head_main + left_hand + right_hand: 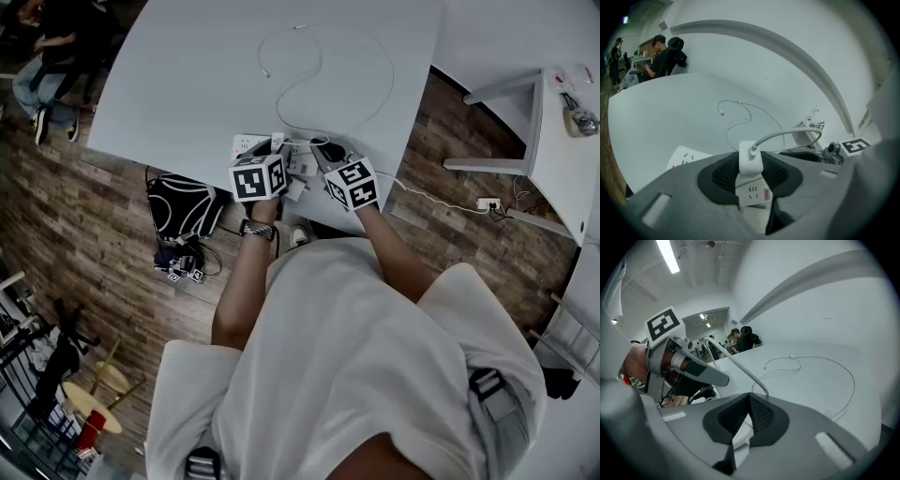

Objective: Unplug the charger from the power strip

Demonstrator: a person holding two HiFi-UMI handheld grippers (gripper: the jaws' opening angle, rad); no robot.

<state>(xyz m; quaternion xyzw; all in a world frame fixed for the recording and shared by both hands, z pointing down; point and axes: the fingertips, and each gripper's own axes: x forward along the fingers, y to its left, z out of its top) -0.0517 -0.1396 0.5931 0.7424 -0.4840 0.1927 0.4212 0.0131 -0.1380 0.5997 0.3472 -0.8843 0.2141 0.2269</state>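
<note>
Left tongs (pixel 751 164): closed on charger (pixel 750 155). Charger sits upright on strip (pixel 753 193), at near edge of tabletop (pixel 178 84). Right tongs (pixel 749 404): narrow, pinching strip. Cable (pixel 787 134): loops across tabletop.

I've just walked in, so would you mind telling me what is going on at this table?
A person stands at the white table with a tool in each hand. The left tool is clamped on the power strip, with the charger plugged into it and its cable trailing over the table. The right tool, jaws together, sits close by, not on the charger. The unplugging is not yet done.
</note>
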